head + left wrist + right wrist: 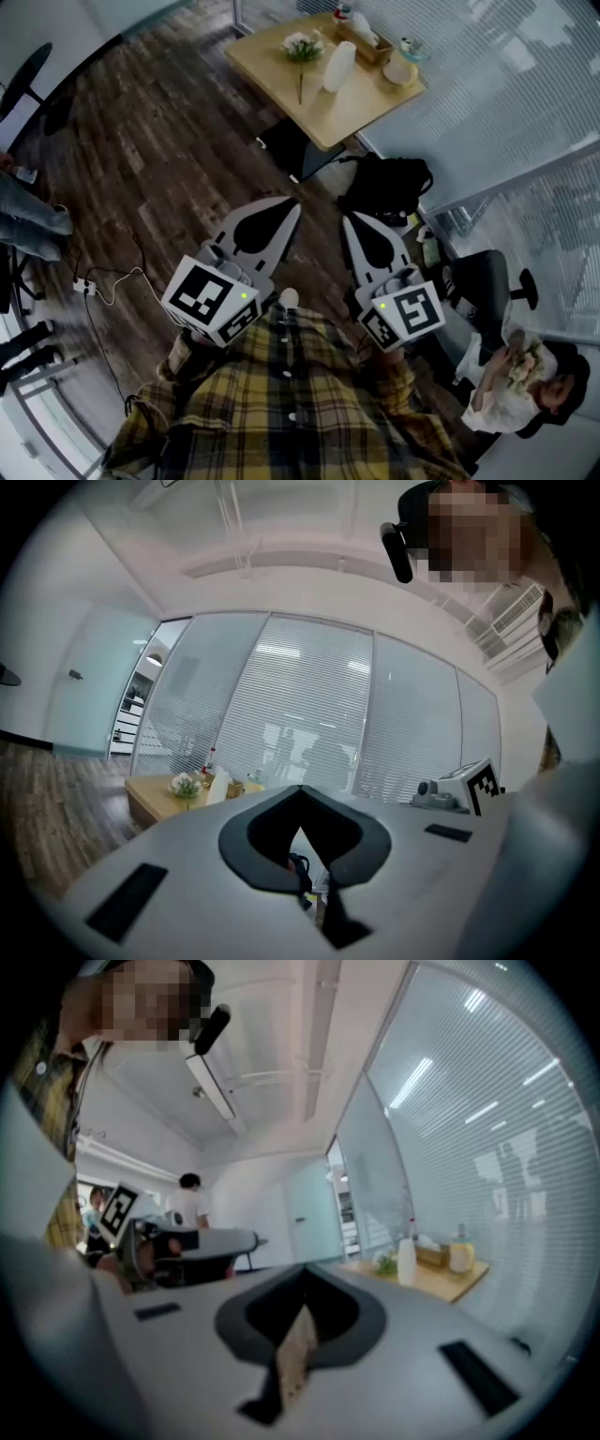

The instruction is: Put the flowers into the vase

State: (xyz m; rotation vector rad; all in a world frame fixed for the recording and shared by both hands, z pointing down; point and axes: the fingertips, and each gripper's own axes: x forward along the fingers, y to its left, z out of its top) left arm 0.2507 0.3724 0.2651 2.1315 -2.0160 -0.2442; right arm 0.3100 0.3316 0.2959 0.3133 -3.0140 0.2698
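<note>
Left gripper: I hold it level, close in front of me, with its jaws pressed together on nothing. I judge it is parked closed because nothing is within reach.
Right gripper: just right of the left one. Its jaws also meet and are empty, and it is aimed at the far table.
Flowers: lying on the far table with the stem pointing toward me, well apart from both grippers and not yet in the vase.
Vase: white, just right of the flowers on the same table. It stands upright in the right gripper view, probably so the stem can go in from above.
Step in hand: I judge it to be the approach, with no grasp begun.
Count: two grippers, one bunch of flowers, one vase, one table.
</note>
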